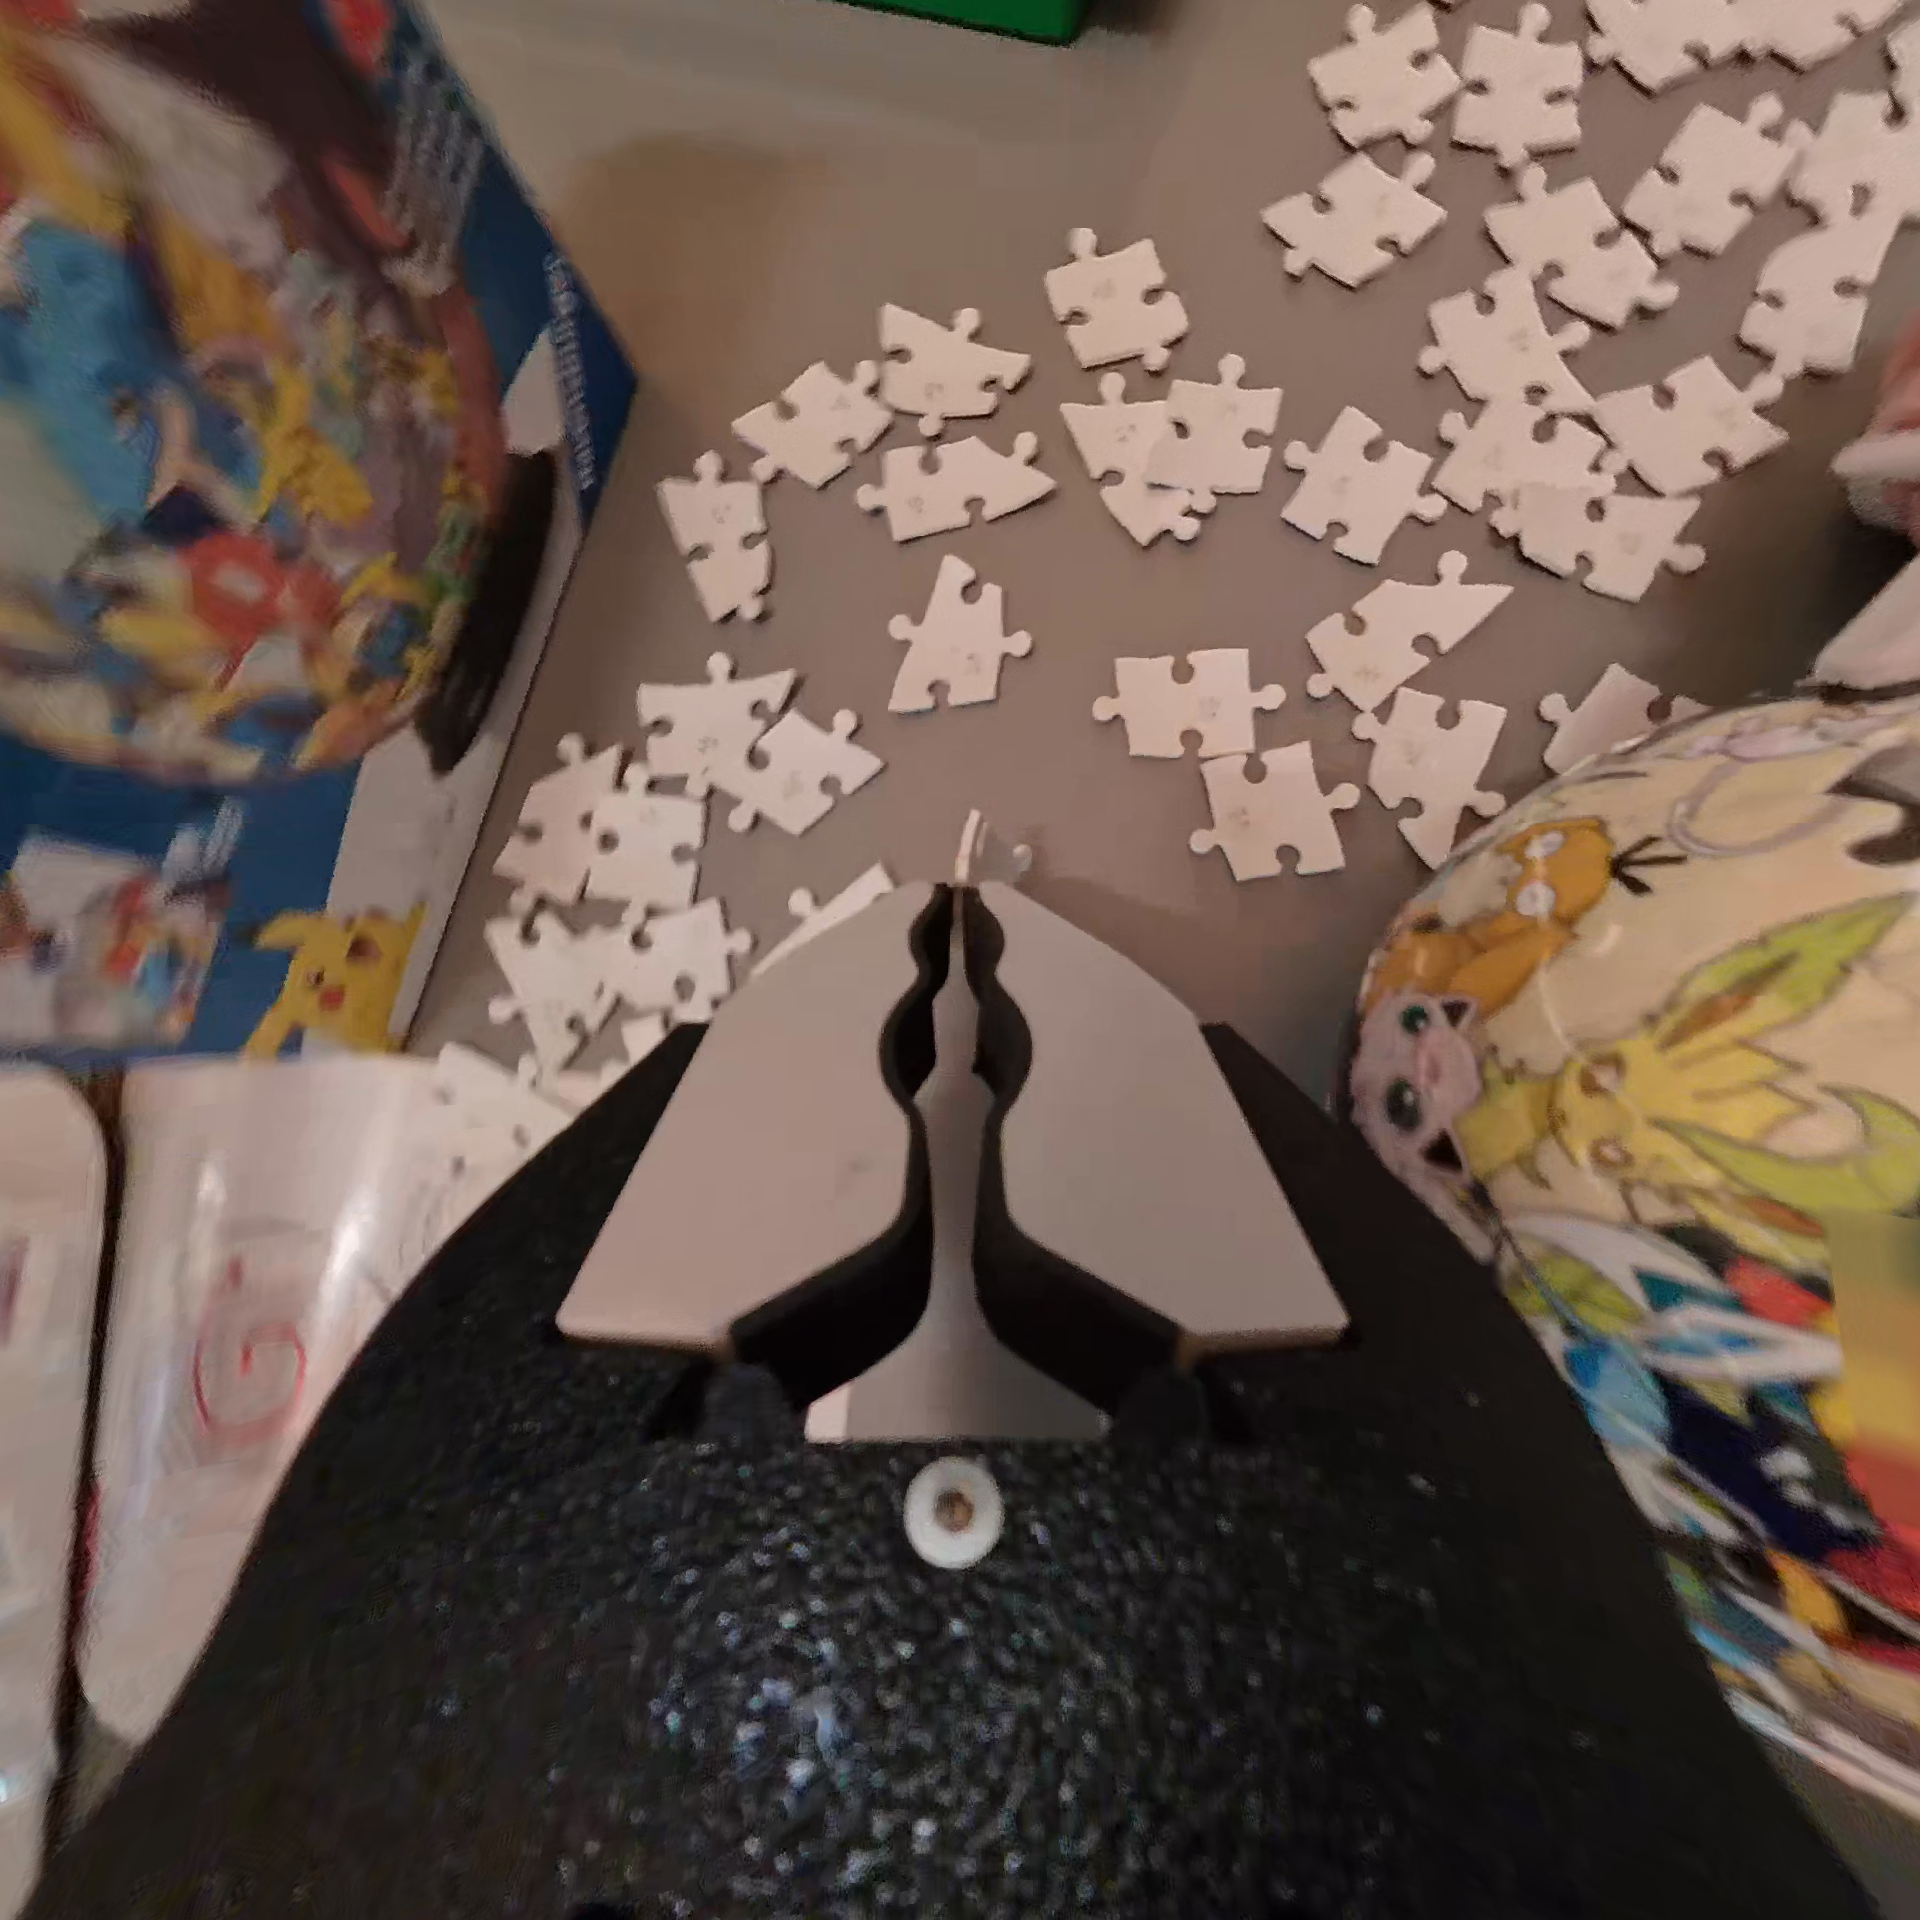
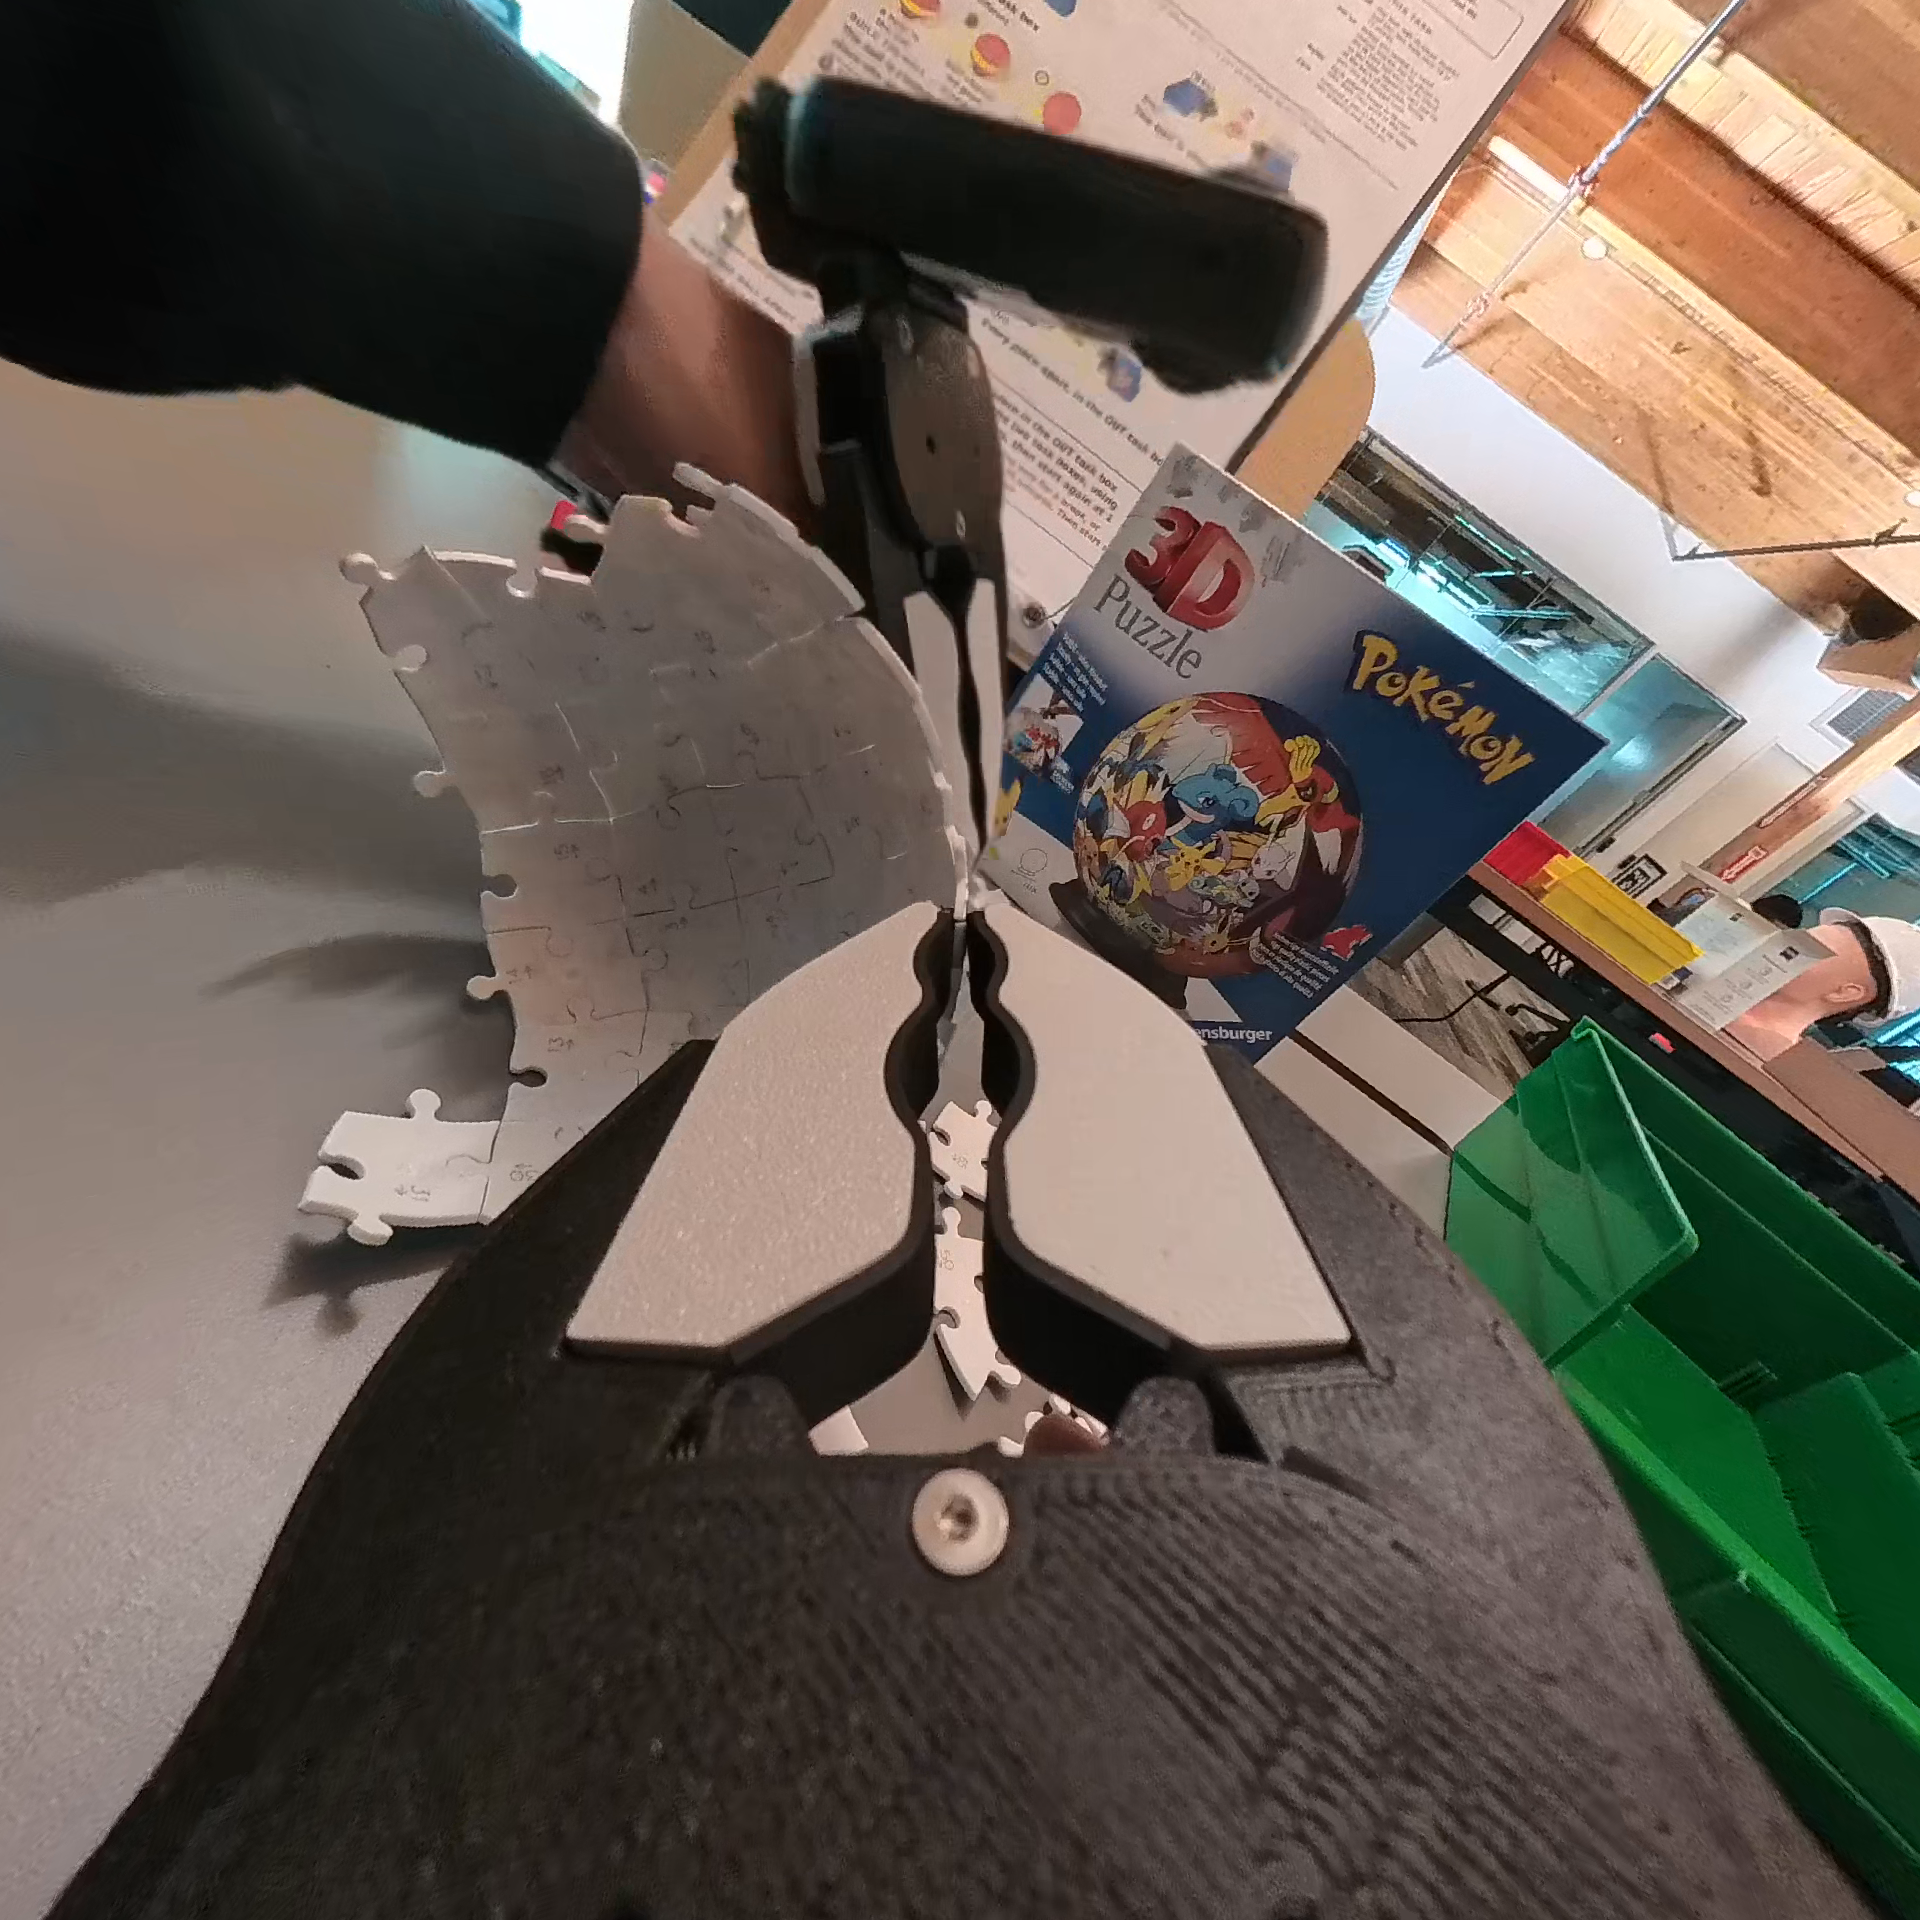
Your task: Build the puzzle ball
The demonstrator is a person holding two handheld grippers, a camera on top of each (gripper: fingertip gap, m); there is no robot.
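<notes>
Counting near to far, we log: left hand-held gripper [image 1: 961, 896] clenched on one white piece [image 1: 987, 850]; right hand-held gripper [image 2: 961, 916] clamping the part-built puzzle ball [image 2: 686, 790]'s rim; dozens of loose pieces [image 1: 1351, 488] unplaced on the table [image 1: 831, 177]. We judge it roughly half done.
</notes>
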